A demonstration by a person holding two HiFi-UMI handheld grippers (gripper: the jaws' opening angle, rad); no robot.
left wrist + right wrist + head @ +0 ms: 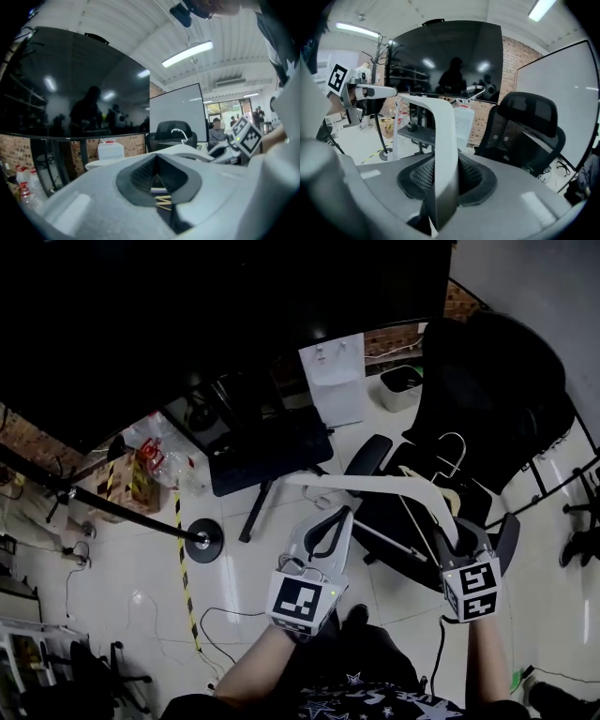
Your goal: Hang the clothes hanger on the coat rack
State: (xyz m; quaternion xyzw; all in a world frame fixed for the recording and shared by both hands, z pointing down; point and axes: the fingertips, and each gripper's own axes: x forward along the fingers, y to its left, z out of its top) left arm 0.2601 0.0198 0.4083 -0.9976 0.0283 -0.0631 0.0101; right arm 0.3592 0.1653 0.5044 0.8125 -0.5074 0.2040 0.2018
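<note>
I hold a white clothes hanger [375, 485] in both grippers above the floor. My right gripper [452, 538] is shut on one broad arm, which rises from between its pads [440, 154]. My left gripper [330, 521] has its jaws together on a thin pale part of the hanger [161, 197]; in the right gripper view it sits at the far end of the other arm [349, 89]. The metal hook [454, 452] points away from me. The coat rack [103, 504] is a black pole on a round base [203, 542] at the left. Its hooked top [383, 47] stands beyond the hanger.
A black office chair [473, 418] stands right behind the hanger. A large dark screen [187, 306] fills the back, with a white container [334, 381] and a pale bin [403, 387] under it. Yellow-black tape [184, 568] and cables run over the floor tiles.
</note>
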